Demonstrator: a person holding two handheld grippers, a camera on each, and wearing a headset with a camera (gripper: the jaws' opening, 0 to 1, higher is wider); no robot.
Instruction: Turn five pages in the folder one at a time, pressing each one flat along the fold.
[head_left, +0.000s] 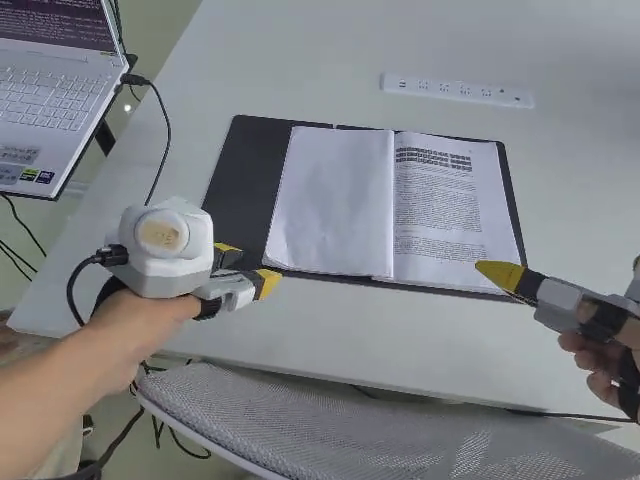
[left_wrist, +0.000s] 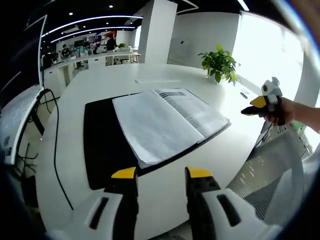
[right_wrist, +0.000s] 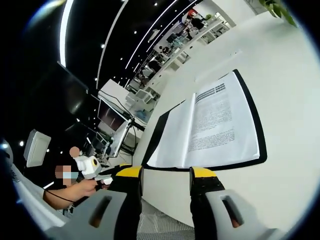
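1. The folder lies open mid-frame in the head view, flat on the white table, with a blank page on the left and a printed page on the right.
2. The left gripper is lower left, hovering off the folder's near left corner, jaws parted and empty.
3. The right gripper is lower right, in the air by the printed page's near corner, its jaws likewise apart and holding nothing.
4. There's a laptop upper left and a power strip beyond the folder.

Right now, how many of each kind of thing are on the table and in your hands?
Folder: 1
Laptop: 1
Power strip: 1
Black cable: 1
Tools: 2, left tool and right tool
Total: 6
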